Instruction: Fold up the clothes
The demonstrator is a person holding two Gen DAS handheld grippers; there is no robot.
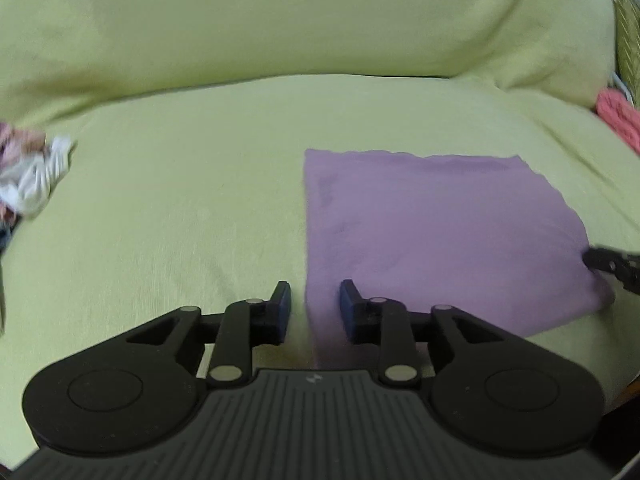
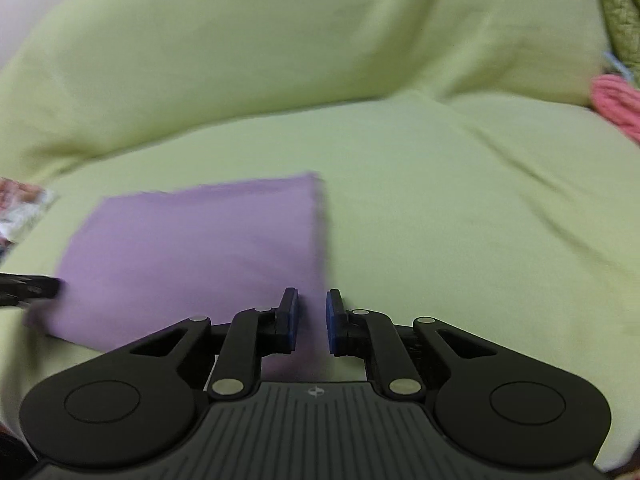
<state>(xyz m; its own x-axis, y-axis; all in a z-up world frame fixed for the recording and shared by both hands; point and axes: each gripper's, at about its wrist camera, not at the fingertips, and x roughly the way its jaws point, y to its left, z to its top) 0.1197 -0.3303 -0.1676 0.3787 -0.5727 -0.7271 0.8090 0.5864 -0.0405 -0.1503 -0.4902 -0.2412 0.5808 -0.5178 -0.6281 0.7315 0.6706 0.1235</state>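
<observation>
— Two claws we hold over the sofa [image 1: 200, 220], right?

— Yes. Our left claw [image 1: 315, 304] stands narrowly apart, straddling the near left edge of the cloth [image 1: 432, 232]; we see no pinch on it. Our right claw [image 2: 312, 316] is narrower still, with the cloth's near right corner in the gap; whether its pads press the cloth, blur keeps us from telling.

— Where does the cloth lie?

— Flat on the green seat, folded to a purple square, in front of the back cushion [image 1: 280, 20].

— What else do we have around?

— A crumpled white and pink bundle [image 1: 32, 176] lies well to the left, and something pink and knitted [image 1: 620, 116] at the far right. Neither touches the cloth, and nothing lies between it and our claws.
</observation>
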